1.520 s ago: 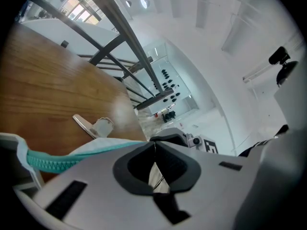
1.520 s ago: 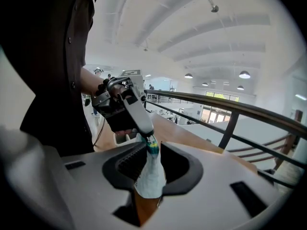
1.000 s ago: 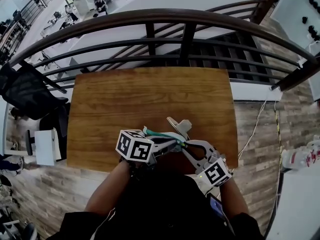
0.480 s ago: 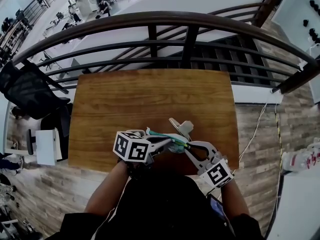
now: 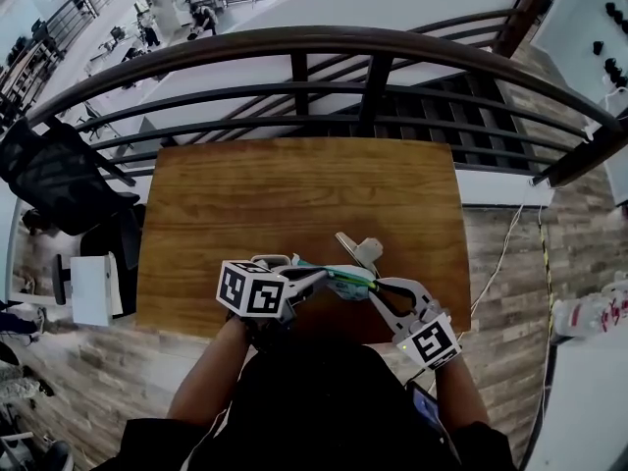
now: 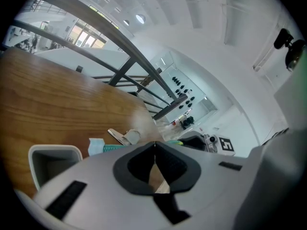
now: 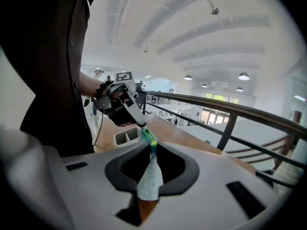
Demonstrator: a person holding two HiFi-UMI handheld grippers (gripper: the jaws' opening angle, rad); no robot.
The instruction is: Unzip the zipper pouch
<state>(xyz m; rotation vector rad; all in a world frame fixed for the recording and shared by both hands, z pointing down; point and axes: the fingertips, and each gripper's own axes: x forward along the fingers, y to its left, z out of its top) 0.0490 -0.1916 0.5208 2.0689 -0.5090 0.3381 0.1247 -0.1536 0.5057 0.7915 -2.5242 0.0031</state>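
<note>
Fingers of right gripper (image 7: 152,151) clamped on pouch (image 7: 149,182), left gripper (image 6: 154,145) pinching zipper (image 7: 148,136), wooden table (image 5: 294,184)

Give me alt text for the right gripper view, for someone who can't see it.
The right gripper clamps the pale mesh end of a pouch, whose green zipper stretches up to the shut tips of the left gripper. Behind lie a wooden table and a railing.

open: table (image 5: 245,194) far half | blocked: near edge, pouch (image 5: 345,281); railing (image 5: 363,91) beyond
</note>
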